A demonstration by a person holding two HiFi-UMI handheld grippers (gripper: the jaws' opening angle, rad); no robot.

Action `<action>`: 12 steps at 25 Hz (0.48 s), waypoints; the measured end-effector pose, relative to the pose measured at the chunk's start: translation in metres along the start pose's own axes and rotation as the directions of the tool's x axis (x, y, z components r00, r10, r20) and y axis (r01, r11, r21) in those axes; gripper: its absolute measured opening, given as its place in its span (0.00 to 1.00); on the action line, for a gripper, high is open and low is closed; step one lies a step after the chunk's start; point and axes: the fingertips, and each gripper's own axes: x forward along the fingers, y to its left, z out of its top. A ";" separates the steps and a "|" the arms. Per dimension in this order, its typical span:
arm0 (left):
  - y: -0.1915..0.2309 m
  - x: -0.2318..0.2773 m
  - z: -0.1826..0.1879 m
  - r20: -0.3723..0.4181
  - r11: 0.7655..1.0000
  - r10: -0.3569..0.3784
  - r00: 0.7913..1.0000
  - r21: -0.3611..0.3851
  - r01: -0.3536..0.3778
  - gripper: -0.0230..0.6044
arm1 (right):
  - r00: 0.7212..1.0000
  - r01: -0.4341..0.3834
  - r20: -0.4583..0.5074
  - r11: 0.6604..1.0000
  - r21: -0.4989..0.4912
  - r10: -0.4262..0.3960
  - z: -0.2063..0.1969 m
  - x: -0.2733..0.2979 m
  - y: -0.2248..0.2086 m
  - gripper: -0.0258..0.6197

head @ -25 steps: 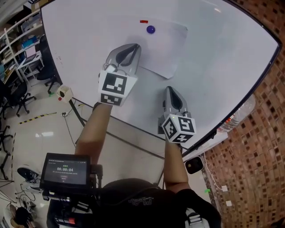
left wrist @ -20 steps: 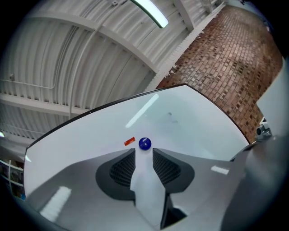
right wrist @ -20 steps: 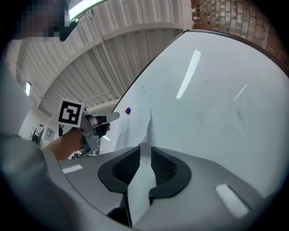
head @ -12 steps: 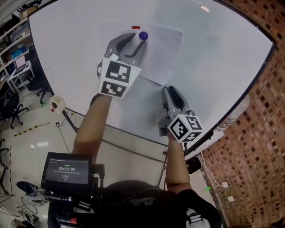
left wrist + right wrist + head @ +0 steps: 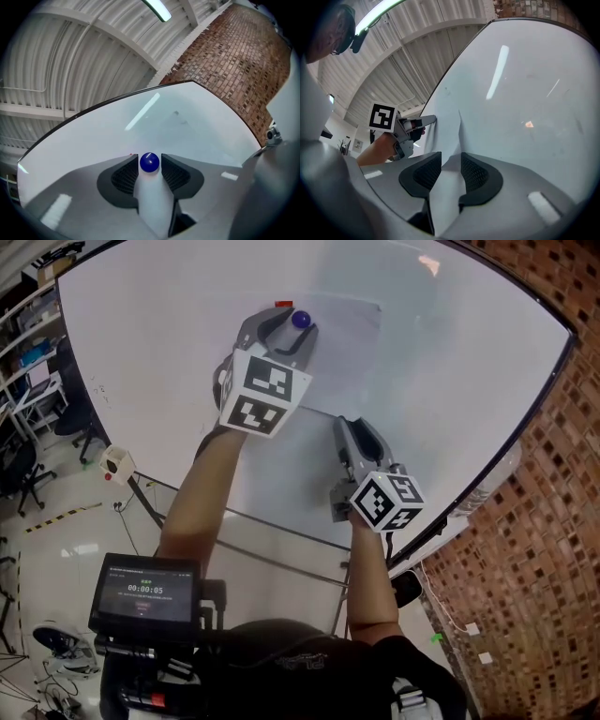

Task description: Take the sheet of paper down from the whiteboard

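Observation:
A white sheet of paper [image 5: 349,345] hangs on the whiteboard [image 5: 469,362], pinned at its top left by a round blue magnet [image 5: 300,320]. My left gripper [image 5: 287,326] is up at that magnet. In the left gripper view the magnet [image 5: 149,162] sits between the opening jaws, with a thin gap on each side. My right gripper [image 5: 350,424] is at the sheet's lower edge. In the right gripper view the paper's edge [image 5: 446,136] runs between its opening jaws [image 5: 451,161], and the pads do not press on it.
A small red mark [image 5: 283,304] lies just above the magnet. A brick wall [image 5: 525,596] stands to the right of the board. A screen [image 5: 141,594] is mounted at the person's chest. Office chairs [image 5: 19,456] and shelves stand at the far left.
My left gripper rose from below the magnet until its jaws stood round it. Both grippers' jaws went from shut to open. The right gripper shifted slightly up at the sheet's lower edge.

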 end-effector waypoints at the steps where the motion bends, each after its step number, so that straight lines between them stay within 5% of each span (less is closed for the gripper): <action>1: 0.000 0.000 0.002 0.005 1.000 -0.001 1.000 0.000 0.001 0.27 | 1.000 -0.002 -0.002 1.000 0.002 0.002 0.000 0.001 0.001 0.26; 12: -0.002 -0.003 0.009 0.040 1.000 -0.017 0.999 0.008 0.016 0.26 | 0.995 -0.065 0.084 0.993 0.097 0.057 0.028 0.003 0.003 0.26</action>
